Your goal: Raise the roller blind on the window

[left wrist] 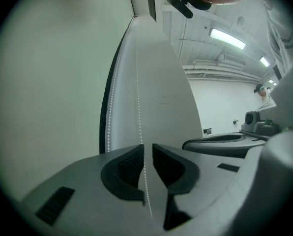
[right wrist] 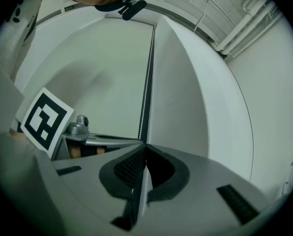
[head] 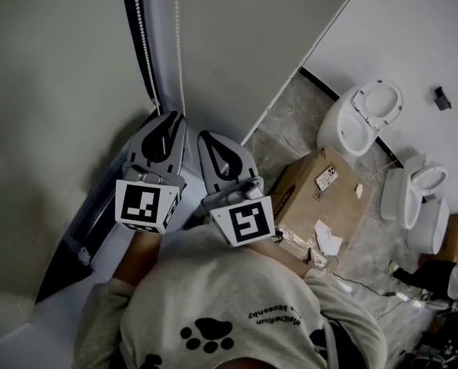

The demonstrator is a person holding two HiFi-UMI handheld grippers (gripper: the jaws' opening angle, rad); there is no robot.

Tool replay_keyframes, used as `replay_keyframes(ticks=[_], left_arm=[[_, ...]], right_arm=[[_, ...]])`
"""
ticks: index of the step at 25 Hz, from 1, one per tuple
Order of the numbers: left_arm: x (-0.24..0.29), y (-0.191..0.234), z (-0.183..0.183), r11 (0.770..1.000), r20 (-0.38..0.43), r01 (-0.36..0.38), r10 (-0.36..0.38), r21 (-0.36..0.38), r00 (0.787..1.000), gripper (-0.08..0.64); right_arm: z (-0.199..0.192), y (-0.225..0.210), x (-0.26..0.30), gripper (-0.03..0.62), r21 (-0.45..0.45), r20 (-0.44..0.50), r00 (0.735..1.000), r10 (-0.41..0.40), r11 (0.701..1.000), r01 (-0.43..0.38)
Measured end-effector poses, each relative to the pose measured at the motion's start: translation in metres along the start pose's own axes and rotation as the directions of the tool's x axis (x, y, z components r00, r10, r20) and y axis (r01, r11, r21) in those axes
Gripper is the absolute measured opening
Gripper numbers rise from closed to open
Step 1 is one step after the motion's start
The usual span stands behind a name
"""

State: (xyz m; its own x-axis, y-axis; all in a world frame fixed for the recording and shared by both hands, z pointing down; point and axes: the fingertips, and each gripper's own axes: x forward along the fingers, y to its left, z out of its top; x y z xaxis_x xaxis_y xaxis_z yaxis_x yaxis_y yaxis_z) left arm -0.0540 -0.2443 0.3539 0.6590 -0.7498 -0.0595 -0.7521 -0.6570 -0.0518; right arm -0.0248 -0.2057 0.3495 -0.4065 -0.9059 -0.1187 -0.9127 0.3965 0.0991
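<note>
A white bead chain (head: 180,44) hangs in two strands beside the pale roller blind (head: 244,37), along the window's dark edge. Both grippers point up at it, side by side. My left gripper (head: 170,115) has its jaws a narrow gap apart. One strand of the chain (left wrist: 138,107) runs through that gap (left wrist: 147,149) without being pinched, and the other strand (left wrist: 108,127) hangs free to the left. My right gripper (head: 208,134) is shut on the bead chain (right wrist: 145,127), which enters between its closed pads (right wrist: 145,149). The blind (right wrist: 186,92) rises above both grippers.
Two white toilets (head: 365,118) (head: 423,198) and a cardboard box (head: 321,194) with paper scraps stand on the floor to the right. A cable lies on the floor near the box. A pale wall (head: 52,91) closes off the left side.
</note>
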Motion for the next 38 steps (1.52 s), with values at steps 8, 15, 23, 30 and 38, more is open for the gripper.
replay_keyframes(ticks=[8, 15, 23, 30, 38], left_arm=[[0.02, 0.007, -0.006, 1.0, -0.026, 0.026, -0.026, 0.0, 0.999, 0.124], [0.042, 0.016, -0.007, 0.996, -0.054, 0.088, -0.088, -0.003, 0.995, 0.124], [0.041, 0.006, -0.004, 0.988, -0.051, 0.151, -0.151, 0.003, 0.987, 0.014], [0.03, -0.008, -0.011, 0.981, -0.089, 0.195, -0.195, -0.008, 0.977, 0.011], [0.008, -0.014, -0.016, 0.983, -0.088, 0.183, -0.183, -0.004, 0.979, 0.009]], right_arm=[[-0.004, -0.001, 0.005, 0.008, 0.001, -0.006, 1.0, 0.006, 1.0, -0.006], [-0.005, -0.003, 0.006, 0.008, 0.008, -0.008, 1.0, -0.005, 1.0, 0.005], [-0.008, -0.009, 0.004, 0.008, 0.006, -0.013, 1.0, -0.021, 1.0, 0.021], [0.005, -0.014, 0.006, 0.008, 0.002, 0.005, 1.0, -0.022, 1.0, 0.022], [0.037, -0.005, 0.014, 0.009, 0.028, 0.04, 0.995, 0.091, 0.995, -0.092]])
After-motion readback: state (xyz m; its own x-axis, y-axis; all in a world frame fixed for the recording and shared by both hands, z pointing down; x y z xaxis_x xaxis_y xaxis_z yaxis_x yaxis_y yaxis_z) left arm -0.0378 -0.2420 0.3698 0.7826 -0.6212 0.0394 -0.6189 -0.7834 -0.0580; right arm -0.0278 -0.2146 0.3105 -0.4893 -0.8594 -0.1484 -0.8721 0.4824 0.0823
